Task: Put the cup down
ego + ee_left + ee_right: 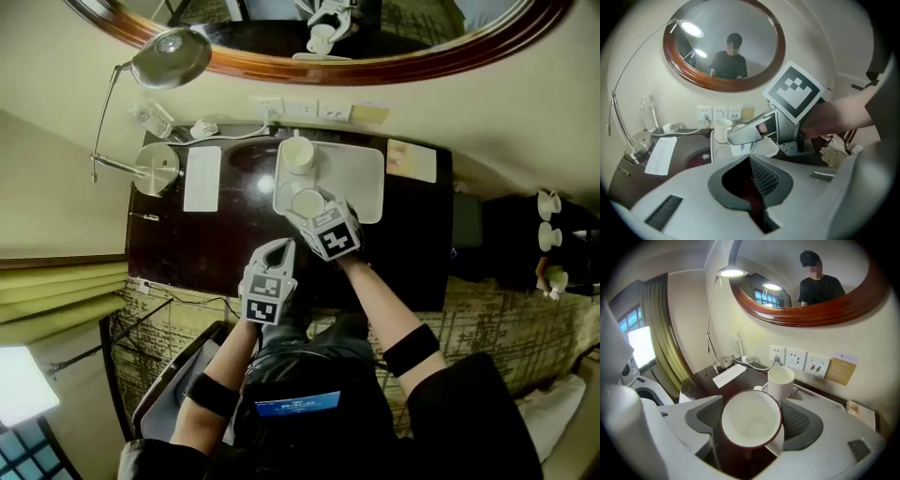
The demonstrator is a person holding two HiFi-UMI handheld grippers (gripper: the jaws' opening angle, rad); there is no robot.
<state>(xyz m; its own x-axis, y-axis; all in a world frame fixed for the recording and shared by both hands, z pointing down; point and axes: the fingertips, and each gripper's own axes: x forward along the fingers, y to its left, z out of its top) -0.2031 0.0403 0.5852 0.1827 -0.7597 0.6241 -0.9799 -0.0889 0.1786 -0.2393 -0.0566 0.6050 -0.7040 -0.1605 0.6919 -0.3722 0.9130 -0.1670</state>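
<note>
- Head view: the right claw (pixel 311 210) is clamped on the cup (pixel 307 201) over the near left part of the white tray (pixel 361 178) on the dark desk (pixel 206 246).
  - Whether the cup's base touches the tray cannot be told here.
  - A second cup (pixel 298 155) stands at the tray's far left corner, apart from the held one.
  - The left claw (pixel 277 247) hangs by the desk's near edge, clear of the tray.
- Left gripper view: the left claw is clenched with nothing between its pads. The right claw shows ahead, raised over the tray's near part.
- Right gripper view: the cup fills the gap, with a pad pressed on each side and its mouth tipped toward the camera.
  - The second cup is just beyond it.
- Progress, as judged: the cup has been brought to the tray. Righting, lowering and letting go remain.
- Room:
  - The tray's right half is bare.
  - The tray's raised rim lies near.
  - The second cup limits travel forward.
  - The lamp (pixel 157 169) and the paper sheet (pixel 202 178) stand well to the left.
</note>
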